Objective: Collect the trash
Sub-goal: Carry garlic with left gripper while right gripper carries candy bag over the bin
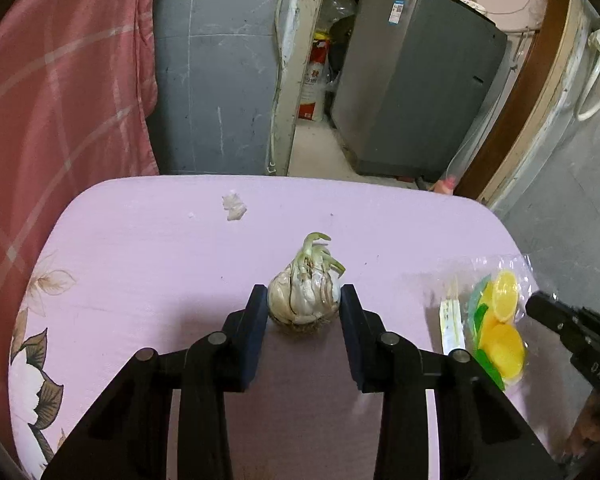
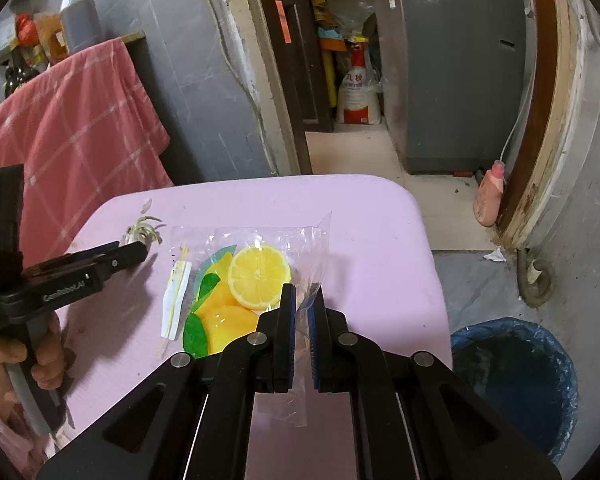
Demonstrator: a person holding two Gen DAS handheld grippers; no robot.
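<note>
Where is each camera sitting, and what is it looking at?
Left wrist view: rides on the left gripper, looking down along its fingers at a sprouted garlic bulb between the jaws on the pink table; the right gripper's tip shows at the right.
Right wrist view: rides on the right gripper, shut on a clear lemon-print bag; the left gripper and the hand holding it show at the left, a bin at the right.
Both views share the table, garlic, bag and the grey appliance beyond.
</note>
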